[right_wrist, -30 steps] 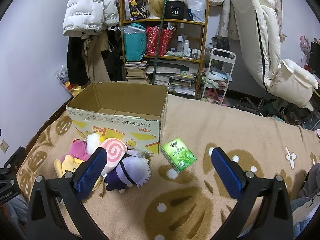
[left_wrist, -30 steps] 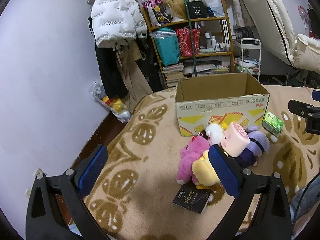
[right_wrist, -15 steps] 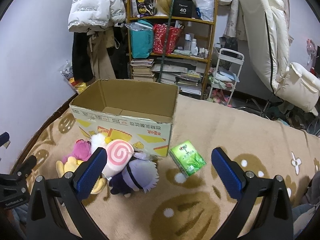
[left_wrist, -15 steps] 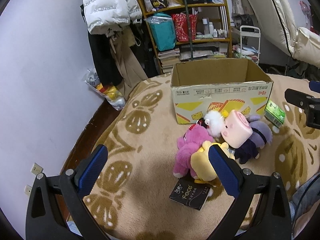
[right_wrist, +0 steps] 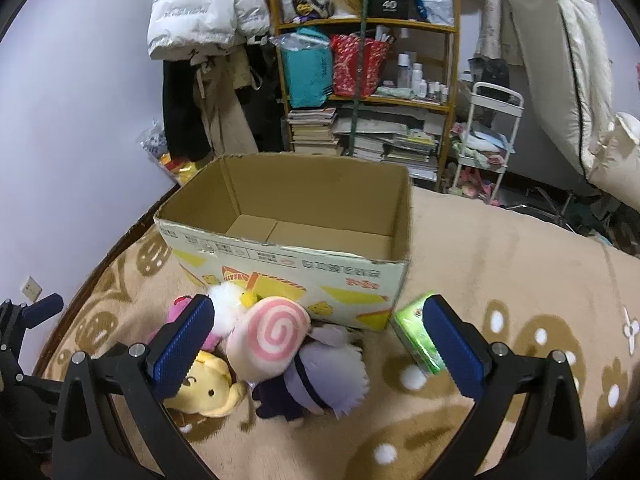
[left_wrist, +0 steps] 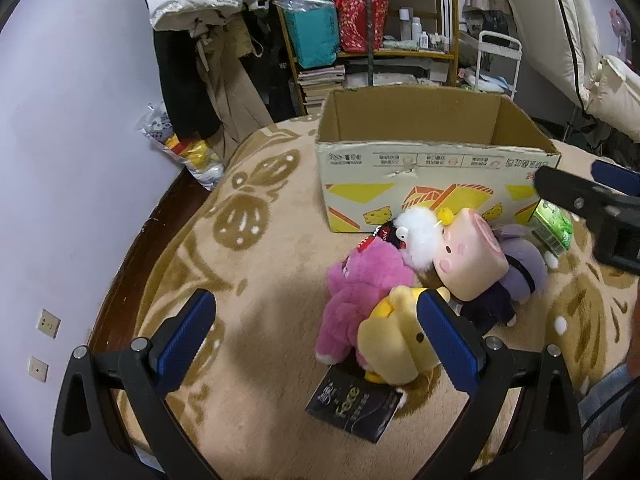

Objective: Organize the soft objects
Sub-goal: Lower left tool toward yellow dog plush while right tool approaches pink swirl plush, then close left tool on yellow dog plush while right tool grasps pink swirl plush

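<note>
Left wrist view: left gripper [left_wrist: 316, 342] spread wide, nothing between the blue fingers [left_wrist: 184, 340]; hovering above the blanket [left_wrist: 248, 280], right-hand finger in front of the yellow plush [left_wrist: 394, 344].
Right wrist view: right gripper [right_wrist: 320, 346] likewise wide open and empty, hanging over the toy heap, with the pink swirl plush [right_wrist: 272, 338] and purple plush [right_wrist: 324, 380] framed between the fingers.
Soft toys: pink plush [left_wrist: 360, 292], yellow plush, white fluffy plush [left_wrist: 418, 236], swirl plush and purple plush heaped together, touching, on the blanket just in front of the box's printed near wall.
Cardboard box [right_wrist: 288, 264]: open at the top, nothing visible on the floor of it; standing on the blanket towards the far edge of the bed, behind the heap.
Other items: green packet [right_wrist: 418, 338] beside the box's near right corner; black packet [left_wrist: 354, 406] lying flat, partly under the yellow plush, nearest the left camera.
Step in hand: judged as the approach to a first pick; no toy in the box yet, none gripped.
Next move: probably lowering one gripper over a top toy, the swirl plush or the yellow one, closing on its bulk, then lifting clear of the neighbours and carrying over the near wall into the box.
Caution: toys pressed together, so a neighbour likely to drag along; black packet likely to shift if the yellow plush goes first.
</note>
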`<action>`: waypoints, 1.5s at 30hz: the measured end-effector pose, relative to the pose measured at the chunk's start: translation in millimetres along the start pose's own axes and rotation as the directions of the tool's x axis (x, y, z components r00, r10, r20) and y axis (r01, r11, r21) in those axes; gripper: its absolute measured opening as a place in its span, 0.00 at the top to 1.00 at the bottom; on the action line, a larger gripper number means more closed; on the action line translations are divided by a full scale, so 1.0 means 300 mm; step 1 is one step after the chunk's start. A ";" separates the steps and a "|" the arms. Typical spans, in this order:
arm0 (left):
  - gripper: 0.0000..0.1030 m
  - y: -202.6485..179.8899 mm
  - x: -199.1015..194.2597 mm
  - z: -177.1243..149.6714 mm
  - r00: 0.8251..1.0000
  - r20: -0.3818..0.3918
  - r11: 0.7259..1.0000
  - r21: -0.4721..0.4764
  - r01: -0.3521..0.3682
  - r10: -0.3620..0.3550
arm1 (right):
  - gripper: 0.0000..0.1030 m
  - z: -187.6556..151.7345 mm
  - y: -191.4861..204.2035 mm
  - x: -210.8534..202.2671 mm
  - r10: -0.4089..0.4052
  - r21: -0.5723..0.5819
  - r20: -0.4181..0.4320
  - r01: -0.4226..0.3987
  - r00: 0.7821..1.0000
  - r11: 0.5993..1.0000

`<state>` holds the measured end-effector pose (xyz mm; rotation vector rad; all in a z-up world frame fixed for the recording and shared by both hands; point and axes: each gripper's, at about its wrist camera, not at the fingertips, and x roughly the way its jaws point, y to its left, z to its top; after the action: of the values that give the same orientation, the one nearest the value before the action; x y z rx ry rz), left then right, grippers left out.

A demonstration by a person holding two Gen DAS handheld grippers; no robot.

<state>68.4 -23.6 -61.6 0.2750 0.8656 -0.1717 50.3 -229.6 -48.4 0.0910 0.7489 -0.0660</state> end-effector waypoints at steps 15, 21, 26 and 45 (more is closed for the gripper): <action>0.03 -0.068 0.110 -0.023 0.996 -0.086 0.998 0.055 0.028 -0.024 | 0.00 -0.021 0.049 0.176 0.038 -0.053 -0.128 -0.045 0.991 0.998; 0.03 -0.081 0.121 -0.033 0.994 -0.104 0.997 0.057 0.045 -0.038 | 0.00 -0.030 0.064 0.200 0.055 -0.069 -0.152 -0.066 0.987 0.995; 0.03 -0.088 0.131 -0.040 0.992 -0.117 0.996 0.063 0.056 -0.049 | 0.07 -0.042 0.076 0.210 0.081 -0.083 -0.169 -0.096 0.982 0.992; 0.08 -0.087 0.138 -0.049 0.991 -0.118 0.995 0.073 0.070 -0.061 | 0.30 -0.088 0.111 0.245 0.126 -0.114 -0.254 -0.159 0.959 0.981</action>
<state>77.4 -45.5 -107.0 0.3313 0.9851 -0.2523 89.4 -195.8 -115.8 0.0253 0.9909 0.1357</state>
